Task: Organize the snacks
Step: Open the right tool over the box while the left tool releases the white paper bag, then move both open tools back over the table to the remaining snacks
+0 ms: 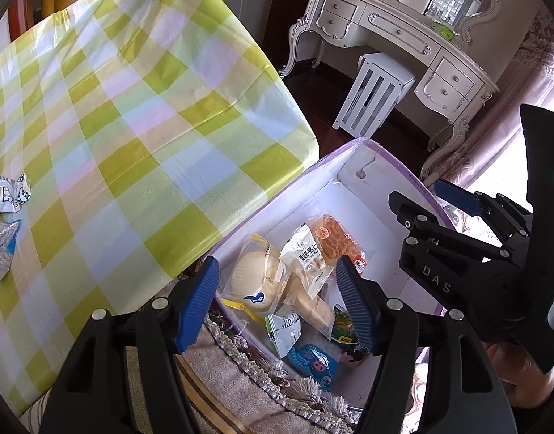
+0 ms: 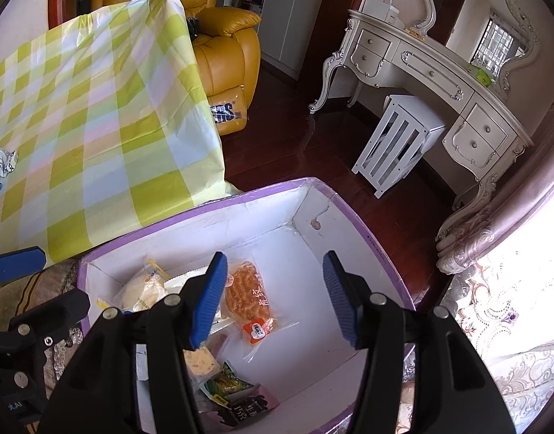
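Observation:
A white box with a purple rim (image 1: pixel 331 159) (image 2: pixel 190 213) stands beside the table and holds several snacks. Among them are a round pale bun in a clear bag (image 1: pixel 255 278) (image 2: pixel 143 289), an orange-packed bread (image 1: pixel 334 238) (image 2: pixel 246 294), a green packet (image 1: pixel 282 329) and a blue packet (image 1: pixel 313 361). My left gripper (image 1: pixel 277 264) hangs open above the box's near-left part with nothing between its pads. My right gripper (image 2: pixel 275 256) is open over the box's middle, also with nothing in it. Two silver-wrapped snacks (image 1: pixel 7 193) (image 1: pixel 0 249) lie on the table at the far left.
The table with a green-checked cloth (image 1: pixel 132 108) rises left of the box. A fringed cloth (image 1: pixel 240 369) lies under the box's near edge. A yellow armchair (image 2: pixel 226 43), a white dressing table (image 2: pixel 439 72), a white slatted stool (image 2: pixel 396 144) and curtains (image 2: pixel 512 289) stand around on dark wood floor.

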Demonstrator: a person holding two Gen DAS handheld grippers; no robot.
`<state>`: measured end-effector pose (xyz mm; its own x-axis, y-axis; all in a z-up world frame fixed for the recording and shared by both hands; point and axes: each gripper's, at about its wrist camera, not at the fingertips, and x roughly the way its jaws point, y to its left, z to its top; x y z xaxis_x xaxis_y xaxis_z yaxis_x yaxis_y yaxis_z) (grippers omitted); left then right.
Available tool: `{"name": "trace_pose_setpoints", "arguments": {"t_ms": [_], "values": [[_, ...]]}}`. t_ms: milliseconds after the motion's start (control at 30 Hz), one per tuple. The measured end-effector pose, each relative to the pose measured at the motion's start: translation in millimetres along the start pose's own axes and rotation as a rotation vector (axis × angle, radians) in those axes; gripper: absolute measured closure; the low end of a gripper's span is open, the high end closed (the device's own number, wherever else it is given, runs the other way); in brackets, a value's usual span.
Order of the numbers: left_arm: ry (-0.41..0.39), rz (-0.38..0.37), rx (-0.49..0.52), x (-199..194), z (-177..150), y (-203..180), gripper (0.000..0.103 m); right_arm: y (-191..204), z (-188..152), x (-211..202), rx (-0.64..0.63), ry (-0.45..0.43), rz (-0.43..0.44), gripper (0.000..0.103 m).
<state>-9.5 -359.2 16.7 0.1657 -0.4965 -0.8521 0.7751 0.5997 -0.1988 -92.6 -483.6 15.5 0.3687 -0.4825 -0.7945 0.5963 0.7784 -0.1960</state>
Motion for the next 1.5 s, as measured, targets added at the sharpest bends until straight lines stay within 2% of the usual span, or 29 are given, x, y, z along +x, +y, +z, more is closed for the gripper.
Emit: {"name": "trace_pose_setpoints", "arguments": {"t_ms": [167, 267, 367, 400, 500, 600, 767, 833, 900, 967, 1033, 1100, 1167, 1233, 1300, 1500], "values": [[-0.048, 0.089, 0.02, -11.4, -0.1, 3.0, 0.027, 4.1, 1.6, -3.4, -0.009, -0.009, 0.003, 0.042], [-0.108, 0.165, 0.011, -24.9, -0.4, 10.0, 0.024, 8.6, 1.9, -5.5, -0.016, -0.016, 0.006, 0.04], [-0.154, 0.228, -0.015, -39.6, -0.7, 23.1, 0.019, 13.9, 3.2, -11.8, -0.023, -0.041, 0.025, 0.03], [-0.163, 0.266, -0.023, -43.2, -1.1, 28.2, 0.017, 16.3, 4.0, -13.9, -0.024, -0.048, 0.037, 0.026], [-0.19, 0.394, -0.028, -54.7, -4.0, 43.3, 0.013, 25.1, 8.1, -18.9, -0.021, -0.052, 0.094, 0.026], [-0.222, 0.481, -0.056, -69.3, -9.4, 62.0, 0.012, 40.1, 13.3, -24.2, -0.041, -0.057, 0.13, 0.025], [-0.266, 0.549, -0.123, -93.0, -22.0, 100.0, 0.012, 68.2, 24.1, -39.4, -0.065, -0.093, 0.154, 0.021], [-0.284, 0.588, -0.145, -101.5, -30.0, 114.5, 0.012, 81.7, 28.3, -46.8, -0.089, -0.115, 0.143, 0.014], [-0.302, 0.621, -0.151, -110.1, -38.9, 127.5, 0.012, 94.9, 31.4, -54.0, -0.111, -0.141, 0.146, 0.012], [-0.334, 0.598, -0.179, -122.5, -49.3, 142.7, 0.012, 107.3, 34.3, -59.6, -0.126, -0.159, 0.145, 0.011], [-0.385, 0.515, -0.234, -137.8, -61.0, 161.0, 0.012, 120.8, 35.8, -64.8, -0.155, -0.179, 0.15, 0.009], [-0.403, 0.528, -0.292, -148.2, -69.7, 178.3, 0.012, 134.2, 37.4, -67.9, -0.18, -0.176, 0.164, 0.009], [-0.404, 0.549, -0.327, -155.7, -77.6, 194.4, 0.012, 144.0, 39.5, -69.7, -0.169, -0.16, 0.229, 0.009], [-0.407, 0.54, -0.367, -160.9, -85.8, 211.4, 0.012, 153.5, 40.6, -69.8, -0.149, -0.135, 0.286, 0.009], [-0.381, 0.543, -0.399, -160.3, -91.2, 227.5, 0.012, 166.0, 41.6, -68.7, -0.14, -0.109, 0.333, 0.009], [-0.36, 0.497, -0.475, -158.3, -101.4, 264.6, 0.014, 208.1, 44.5, -64.8, -0.157, -0.078, 0.384, 0.009]]}}
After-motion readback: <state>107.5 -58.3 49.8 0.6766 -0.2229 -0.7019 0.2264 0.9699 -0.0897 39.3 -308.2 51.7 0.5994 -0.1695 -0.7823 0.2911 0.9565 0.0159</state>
